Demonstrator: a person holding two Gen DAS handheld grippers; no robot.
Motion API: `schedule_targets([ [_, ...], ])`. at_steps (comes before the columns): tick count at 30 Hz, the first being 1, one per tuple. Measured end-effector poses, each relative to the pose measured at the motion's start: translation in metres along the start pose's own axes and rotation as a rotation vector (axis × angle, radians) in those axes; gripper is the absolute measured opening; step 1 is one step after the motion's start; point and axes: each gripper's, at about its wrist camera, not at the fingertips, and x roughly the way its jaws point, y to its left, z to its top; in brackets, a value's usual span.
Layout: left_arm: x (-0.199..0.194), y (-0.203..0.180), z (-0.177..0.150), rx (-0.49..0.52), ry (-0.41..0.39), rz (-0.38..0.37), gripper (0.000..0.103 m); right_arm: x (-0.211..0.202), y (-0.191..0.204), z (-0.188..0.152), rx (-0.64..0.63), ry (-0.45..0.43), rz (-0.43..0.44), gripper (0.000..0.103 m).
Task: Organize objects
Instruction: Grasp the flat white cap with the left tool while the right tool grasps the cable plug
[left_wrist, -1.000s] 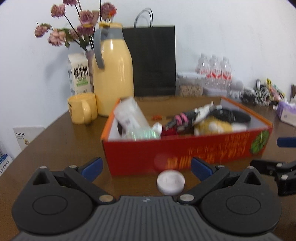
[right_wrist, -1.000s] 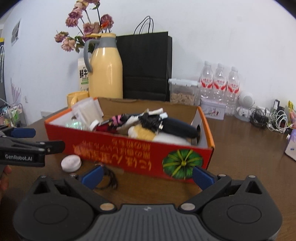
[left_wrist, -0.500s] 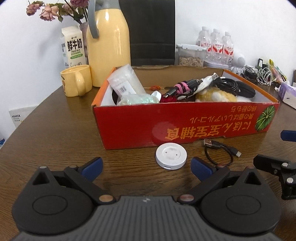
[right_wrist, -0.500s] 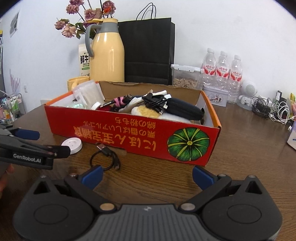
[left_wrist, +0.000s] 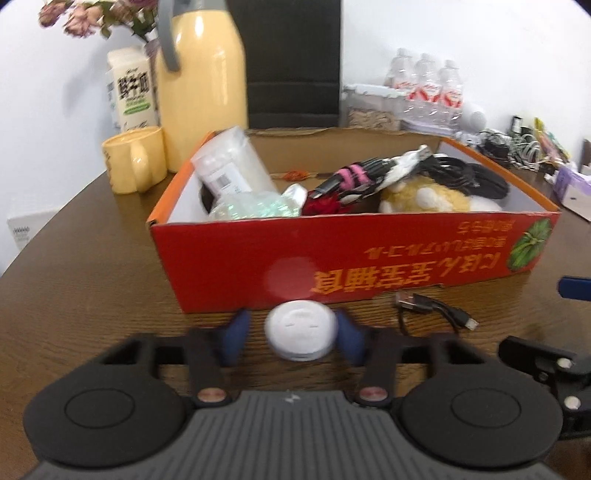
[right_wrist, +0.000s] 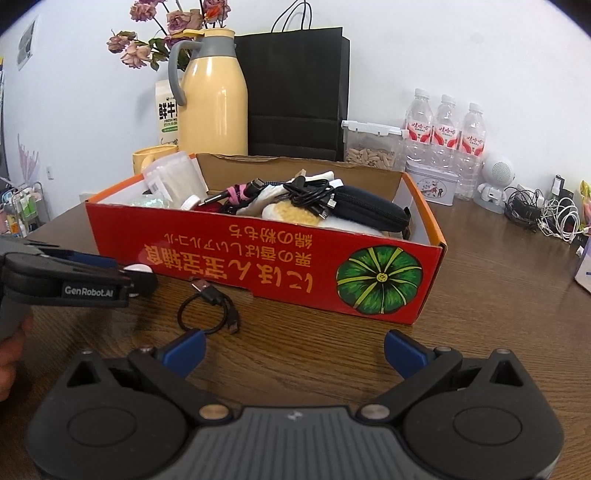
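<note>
The left gripper (left_wrist: 300, 330) is closing around the white disc (left_wrist: 301, 329) at lower centre, before the red box (left_wrist: 343, 258) — the thin puck could squirt out. The right gripper (right_wrist: 293, 352) gapes empty.

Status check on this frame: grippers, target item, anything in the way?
Left gripper closing around white puck. Right gripper open, empty. Black cable loose beside puck; red box just behind.

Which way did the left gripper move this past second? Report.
Yes: left gripper advanced toward the red box, jaws closing around the white disc.
</note>
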Motion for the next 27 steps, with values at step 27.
schedule_targets([
  [27, -0.041, 0.051, -0.009, -0.120, -0.135, 0.040, 0.040, 0.017, 0.030, 0.022, -0.031, -0.009, 0.089, 0.065],
])
